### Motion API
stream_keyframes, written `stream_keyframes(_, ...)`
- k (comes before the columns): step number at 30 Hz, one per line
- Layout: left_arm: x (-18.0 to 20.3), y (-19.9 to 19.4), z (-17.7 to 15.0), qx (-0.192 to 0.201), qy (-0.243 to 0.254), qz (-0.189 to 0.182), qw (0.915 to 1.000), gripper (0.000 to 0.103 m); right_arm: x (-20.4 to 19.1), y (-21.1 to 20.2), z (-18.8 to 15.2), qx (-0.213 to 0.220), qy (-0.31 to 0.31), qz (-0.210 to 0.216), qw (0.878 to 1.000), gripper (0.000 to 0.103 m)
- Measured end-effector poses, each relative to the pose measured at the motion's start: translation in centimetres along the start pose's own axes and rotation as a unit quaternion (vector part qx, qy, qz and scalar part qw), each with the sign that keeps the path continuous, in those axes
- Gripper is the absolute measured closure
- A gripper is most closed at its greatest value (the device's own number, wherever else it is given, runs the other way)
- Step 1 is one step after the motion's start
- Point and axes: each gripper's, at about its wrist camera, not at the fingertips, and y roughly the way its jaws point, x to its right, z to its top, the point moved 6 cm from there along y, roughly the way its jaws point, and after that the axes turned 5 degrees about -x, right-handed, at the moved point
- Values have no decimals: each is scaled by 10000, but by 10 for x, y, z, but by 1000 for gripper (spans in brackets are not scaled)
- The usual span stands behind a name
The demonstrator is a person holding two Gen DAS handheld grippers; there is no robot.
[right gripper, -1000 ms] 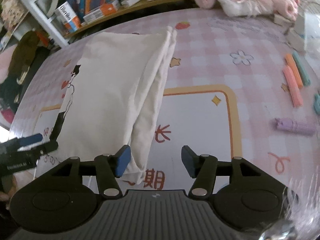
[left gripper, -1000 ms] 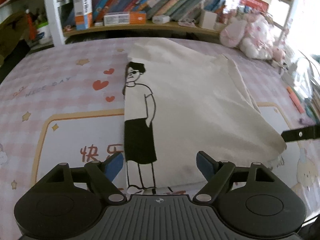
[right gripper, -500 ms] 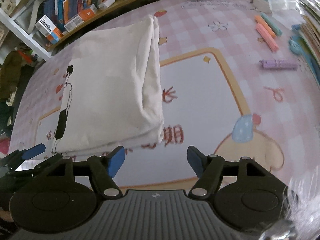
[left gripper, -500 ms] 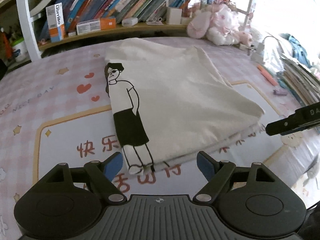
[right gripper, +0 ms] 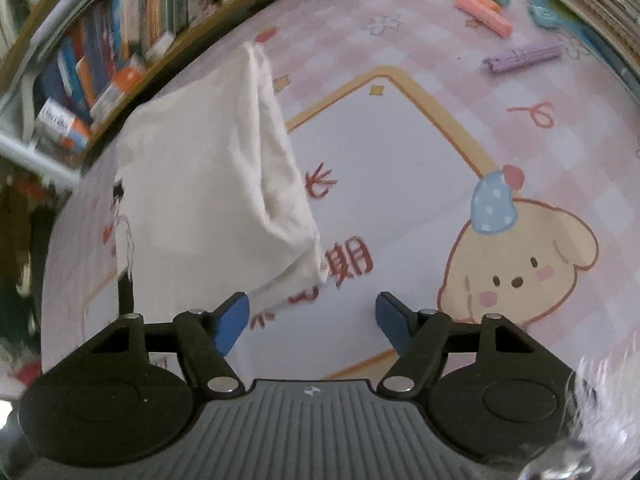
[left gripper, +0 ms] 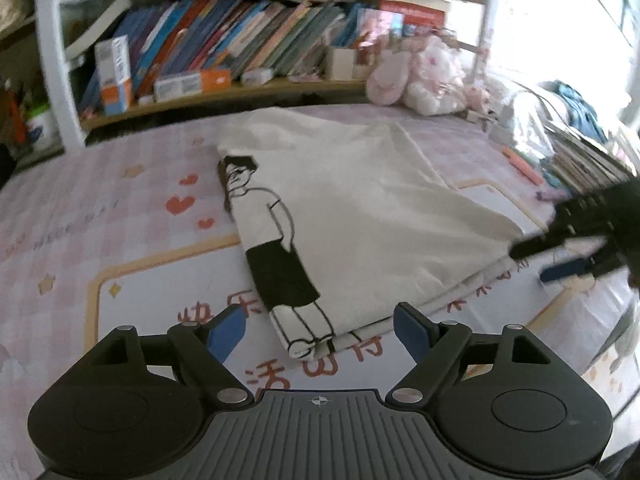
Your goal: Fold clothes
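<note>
A pink checked mat (left gripper: pixel 100 208) printed with red Chinese characters, one reading 期, carries the folded cream shirt (left gripper: pixel 360 216) at its middle. Both claws tilt downward, spread wide and empty: left gripper (left gripper: pixel 320 330), right gripper (right gripper: pixel 312 320).

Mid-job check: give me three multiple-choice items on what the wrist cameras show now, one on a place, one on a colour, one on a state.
1. Where on the folded cream garment is the printed cartoon figure, seen from the left wrist?
A. along its left edge
B. at its centre
C. along its right edge

2. What colour are the pads of the left gripper?
A. red
B. blue
C. white

3. How does the right gripper stand?
A. clamped on the garment
C. shut on nothing
B. open, nothing between the pads

Answers:
1 A, the figure runs down the left fold.
2 B, both pads show blue.
3 B, its pads stand apart and only the mat shows between them.
</note>
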Motion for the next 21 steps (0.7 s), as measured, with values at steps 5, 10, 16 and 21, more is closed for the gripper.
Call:
stream_keyframes(5,15,12,0,-14,609,72,9981,20,-6,8,7,-11,106,51,9999,61)
stream_keyframes(10,25,21,0,76,1086,299,9936,20,-11,16,7,-118,162,151,9997,81)
stream_keyframes(16,40,27,3,153,1418,324,9892,14,-14,3,12,-59,620,732,9954,91)
stream_keyframes(21,59,34,7,295,1816,355,9823,14,-33,-18,23,81,656,1145,9912,91)
